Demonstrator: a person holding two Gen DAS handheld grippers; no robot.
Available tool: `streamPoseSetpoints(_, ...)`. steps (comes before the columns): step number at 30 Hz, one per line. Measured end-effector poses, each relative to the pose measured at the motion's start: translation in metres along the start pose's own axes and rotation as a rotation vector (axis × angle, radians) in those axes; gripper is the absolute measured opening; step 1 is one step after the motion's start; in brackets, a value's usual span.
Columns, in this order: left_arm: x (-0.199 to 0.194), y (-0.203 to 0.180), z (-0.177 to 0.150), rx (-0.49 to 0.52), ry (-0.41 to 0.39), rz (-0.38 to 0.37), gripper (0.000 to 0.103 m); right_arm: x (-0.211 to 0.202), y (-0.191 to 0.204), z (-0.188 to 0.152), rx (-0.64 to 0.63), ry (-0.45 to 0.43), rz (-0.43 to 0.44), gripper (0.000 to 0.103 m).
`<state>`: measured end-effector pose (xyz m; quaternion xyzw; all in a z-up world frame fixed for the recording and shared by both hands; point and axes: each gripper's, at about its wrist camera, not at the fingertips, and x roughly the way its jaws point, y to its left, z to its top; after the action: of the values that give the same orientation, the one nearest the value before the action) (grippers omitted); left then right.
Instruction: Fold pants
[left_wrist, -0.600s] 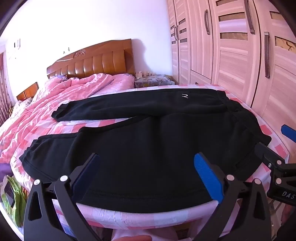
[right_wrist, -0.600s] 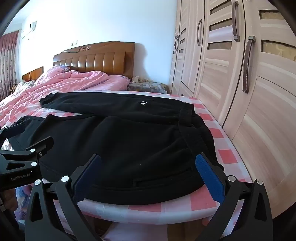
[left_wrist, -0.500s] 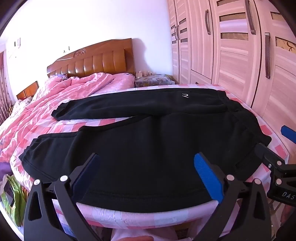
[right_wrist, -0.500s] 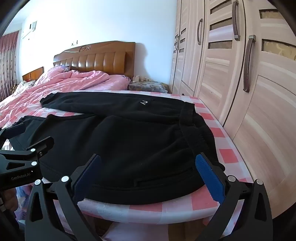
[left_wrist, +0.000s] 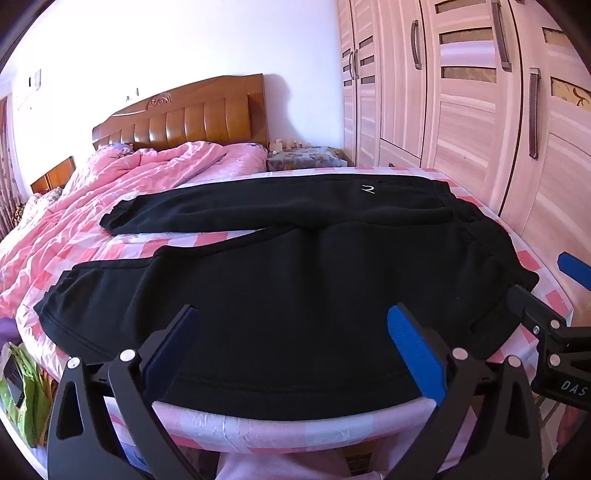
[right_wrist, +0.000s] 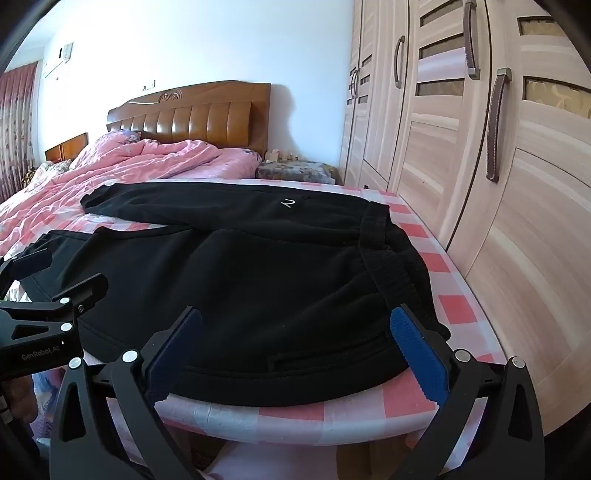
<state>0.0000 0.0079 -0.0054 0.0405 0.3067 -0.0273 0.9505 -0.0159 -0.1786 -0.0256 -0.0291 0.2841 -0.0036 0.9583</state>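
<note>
Pants (left_wrist: 295, 295) look soft, floppy – grab waistband (right_wrist: 384, 258) and cuff; left claw (left_wrist: 291, 354) and right claw (right_wrist: 295, 350) both gape, empty.

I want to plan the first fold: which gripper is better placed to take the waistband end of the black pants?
Right. The right gripper hovers open at the near edge beside the waistband of the black pants. The left gripper, also open, faces the near leg, farther from the waistband.

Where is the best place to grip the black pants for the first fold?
Probably the near edge of the pants, from the bed's foot: right gripper at the waistband, left gripper toward the cuff. That hem lies flat, nearest both open grippers.
</note>
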Motion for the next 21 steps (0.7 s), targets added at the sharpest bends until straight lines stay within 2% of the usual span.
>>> streamPoseSetpoints(21, -0.0039, 0.0086, -0.0006, -0.052, -0.007, -0.029, 0.102, 0.0026, 0.0022, -0.0042, 0.004, 0.004, 0.005, 0.099)
